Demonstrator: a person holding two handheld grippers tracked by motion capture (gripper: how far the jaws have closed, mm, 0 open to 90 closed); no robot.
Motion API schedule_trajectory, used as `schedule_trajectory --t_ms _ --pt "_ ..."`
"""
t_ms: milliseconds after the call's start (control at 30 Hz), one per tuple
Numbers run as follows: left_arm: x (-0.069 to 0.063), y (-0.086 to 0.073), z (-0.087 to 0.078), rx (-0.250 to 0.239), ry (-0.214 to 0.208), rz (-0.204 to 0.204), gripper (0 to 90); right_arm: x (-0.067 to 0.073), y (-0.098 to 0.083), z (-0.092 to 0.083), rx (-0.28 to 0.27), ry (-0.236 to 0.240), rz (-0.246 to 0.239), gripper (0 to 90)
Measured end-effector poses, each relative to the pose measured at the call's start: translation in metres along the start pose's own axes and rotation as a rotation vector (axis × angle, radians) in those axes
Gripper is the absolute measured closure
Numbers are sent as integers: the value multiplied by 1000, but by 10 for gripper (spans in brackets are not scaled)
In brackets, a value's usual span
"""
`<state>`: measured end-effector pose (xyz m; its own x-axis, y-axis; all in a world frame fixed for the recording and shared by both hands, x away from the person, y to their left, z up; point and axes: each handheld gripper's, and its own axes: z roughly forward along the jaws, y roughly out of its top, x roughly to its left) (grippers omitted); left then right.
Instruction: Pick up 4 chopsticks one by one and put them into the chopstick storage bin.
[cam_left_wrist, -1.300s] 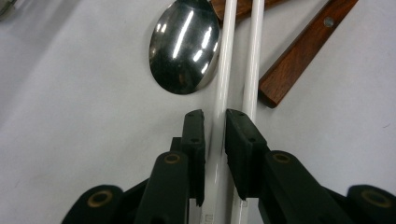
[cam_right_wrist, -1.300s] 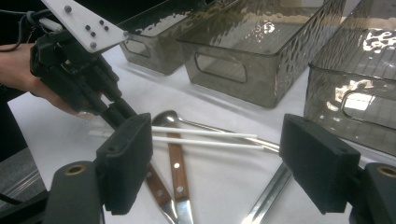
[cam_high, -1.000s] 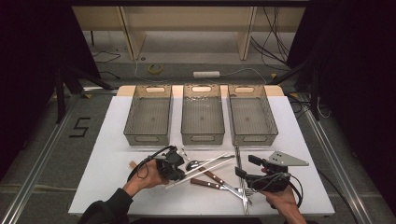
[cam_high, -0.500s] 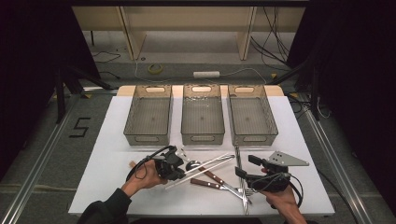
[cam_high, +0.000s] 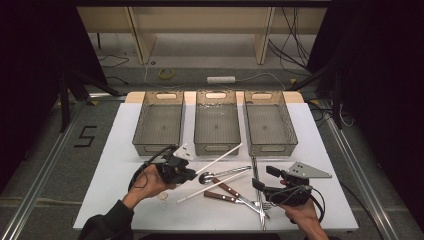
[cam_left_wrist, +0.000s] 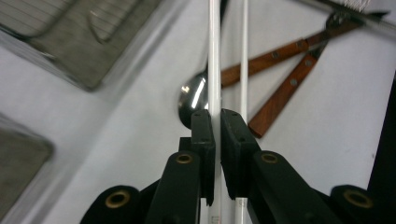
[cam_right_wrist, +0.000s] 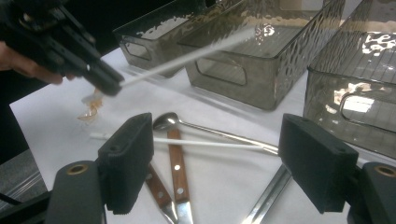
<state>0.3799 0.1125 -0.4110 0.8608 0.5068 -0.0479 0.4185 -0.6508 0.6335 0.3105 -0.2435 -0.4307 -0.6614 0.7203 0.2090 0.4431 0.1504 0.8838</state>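
Note:
My left gripper (cam_high: 192, 173) is shut on a thin white stick (cam_high: 220, 157) and holds it off the white table (cam_high: 115, 170), its far end pointing toward the middle tray (cam_high: 216, 125). In the left gripper view the jaws (cam_left_wrist: 217, 126) pinch that stick (cam_left_wrist: 214, 70); a second white stick (cam_left_wrist: 243, 56) lies on the table below. My right gripper (cam_high: 264, 178) stands open near the front right, with nothing between its pads (cam_right_wrist: 126, 163). Ahead of it lie the second stick (cam_right_wrist: 205, 143), a metal spoon (cam_right_wrist: 168, 120) and two wooden-handled utensils (cam_right_wrist: 175, 168).
Three clear grey trays stand in a row across the back of the table, left (cam_high: 160, 122) and right (cam_high: 267, 122) flanking the middle one. A long metal utensil (cam_high: 255, 167) lies by the right gripper. A small crumpled wrapper (cam_high: 162, 196) sits near the left hand.
The left gripper has risen with the white stick, whose far end now lifts off the table toward the middle tray. The right gripper has stayed put.

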Motion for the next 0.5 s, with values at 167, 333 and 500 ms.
schedule_trajectory --t_ms 167,333,500 --pt "16 3 -23 -90 47 -56 841 -1 -1 0 -4 -1 6 278" --pt "30 1 -37 -130 91 -102 842 -1 -1 0 -4 1 6 278" --pt "46 -3 -44 -159 136 -157 842 -2 -1 0 -5 -2 9 278"
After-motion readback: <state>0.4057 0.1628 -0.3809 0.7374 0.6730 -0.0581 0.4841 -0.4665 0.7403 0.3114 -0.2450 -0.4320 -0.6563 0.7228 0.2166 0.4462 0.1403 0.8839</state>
